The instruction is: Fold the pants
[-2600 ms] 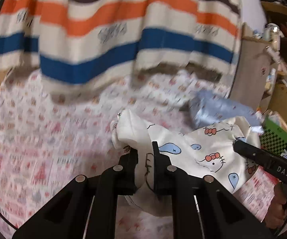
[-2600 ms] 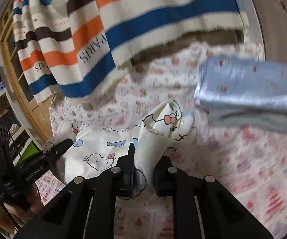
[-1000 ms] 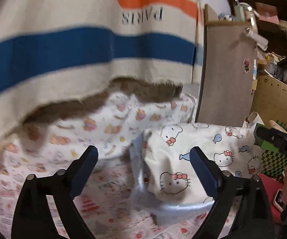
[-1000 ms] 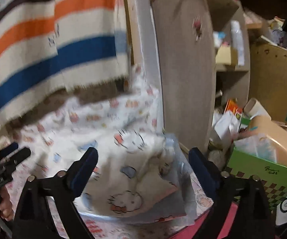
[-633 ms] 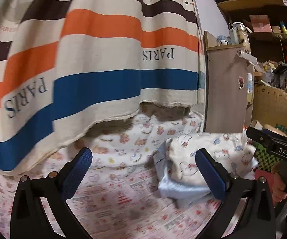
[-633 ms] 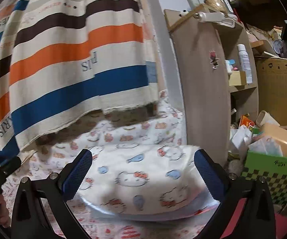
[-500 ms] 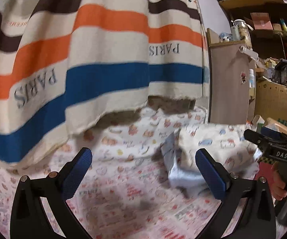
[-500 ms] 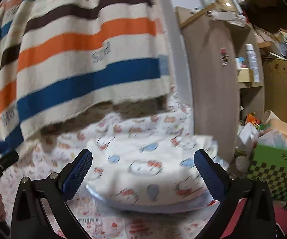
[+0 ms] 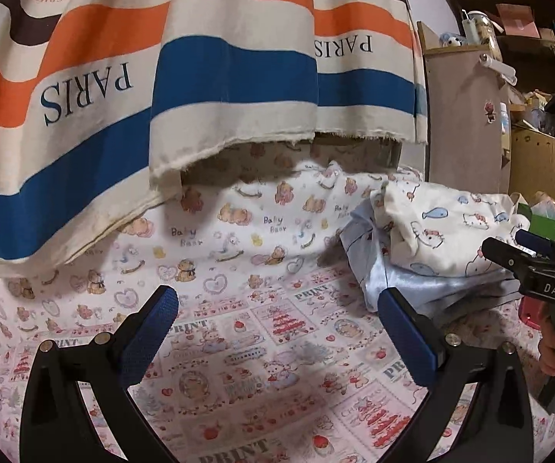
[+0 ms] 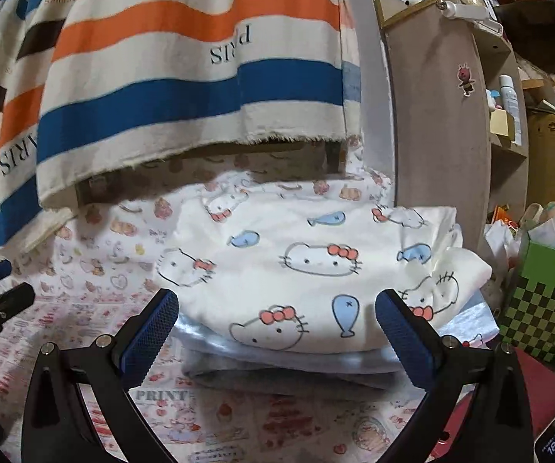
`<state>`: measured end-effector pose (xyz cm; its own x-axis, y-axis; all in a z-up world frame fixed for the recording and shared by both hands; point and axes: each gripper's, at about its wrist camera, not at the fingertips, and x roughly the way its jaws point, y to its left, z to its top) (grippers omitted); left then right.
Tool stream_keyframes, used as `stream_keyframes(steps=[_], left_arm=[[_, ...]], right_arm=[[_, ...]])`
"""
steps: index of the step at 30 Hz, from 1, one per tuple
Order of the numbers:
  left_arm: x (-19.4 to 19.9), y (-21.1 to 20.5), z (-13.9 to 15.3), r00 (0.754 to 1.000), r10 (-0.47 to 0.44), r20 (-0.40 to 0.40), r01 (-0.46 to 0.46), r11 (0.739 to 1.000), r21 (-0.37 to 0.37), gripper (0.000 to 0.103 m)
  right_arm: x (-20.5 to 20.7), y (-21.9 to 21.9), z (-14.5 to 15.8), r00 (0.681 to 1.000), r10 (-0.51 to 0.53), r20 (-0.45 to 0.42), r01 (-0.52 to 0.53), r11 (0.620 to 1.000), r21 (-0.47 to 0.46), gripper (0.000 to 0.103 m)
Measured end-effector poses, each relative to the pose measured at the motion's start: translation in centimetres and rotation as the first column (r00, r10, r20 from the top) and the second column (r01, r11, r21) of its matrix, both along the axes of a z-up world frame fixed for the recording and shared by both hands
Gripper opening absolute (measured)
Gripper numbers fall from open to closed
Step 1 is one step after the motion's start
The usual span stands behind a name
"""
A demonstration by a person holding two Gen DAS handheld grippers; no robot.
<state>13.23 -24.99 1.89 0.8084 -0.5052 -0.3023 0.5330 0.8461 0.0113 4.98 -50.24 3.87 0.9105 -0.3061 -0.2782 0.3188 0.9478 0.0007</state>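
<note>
The cat-print pants (image 10: pixel 308 270) sit folded into a plump cream bundle, resting on top of a pale blue folded garment (image 10: pixel 466 320), with a grey layer (image 10: pixel 277 380) under that, a small stack at the right side of the bed sheet (image 9: pixel 238 347). In the left wrist view the same pants (image 9: pixel 443 231) lie to the right and further off, with the blue cloth spilling out below them.

This looks like light, soft cotton: no stiffness, it will sag and unfold if lifted by one corner. Not slippery itself, but the satiny blue layer beneath looks slick, so a push on the bundle may slide the whole pile. My guess is the safest hold is at the thick folded near edge, both layers pinched together, or at the two near corners at once.

The right tongs (image 10: pixel 277 328) are spread as wide as they go, having just opened that last bit, nothing pinched; the bundle's near edge lies beyond and between the blue pads. The left tongs (image 9: pixel 277 328) are just as wide and empty, having finished opening too, over bare printed sheet, the stack off to their right.

Behind it all hangs a striped curtain (image 9: pixel 231 77), blue and orange bands, and to the right a wooden shelf unit (image 10: pixel 439 115) and a green checkered box (image 10: pixel 547 308).
</note>
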Motion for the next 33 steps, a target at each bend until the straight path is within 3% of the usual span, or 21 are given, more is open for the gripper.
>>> stream_keyframes(steps=[3, 10, 16, 33], left_arm=[[0.1, 0.0, -0.2, 1.000, -0.007, -0.027, 0.007, 1.000, -0.017, 0.103], [-0.9, -0.4, 0.0, 1.000, 0.017, 0.019, -0.018, 1.000, 0.004, 0.103], [-0.3, 0.3, -0.1, 0.999, 0.042, -0.006, -0.042, 0.999, -0.021, 0.103], [-0.4, 0.1, -0.2, 0.999, 0.046, -0.004, -0.046, 0.999, -0.016, 0.103]], right_arm=[[0.3, -0.6, -0.2, 1.000, -0.007, -0.012, 0.007, 1.000, 0.025, 0.103], [-0.2, -2.3, -0.3, 0.998, -0.067, 0.010, 0.065, 0.993, 0.100, 0.103], [-0.4, -3.0, -0.3, 0.997, -0.078, 0.012, 0.076, 0.989, 0.130, 0.103], [0.1, 1.1, 0.0, 1.000, -0.027, -0.001, 0.026, 0.998, -0.059, 0.103]])
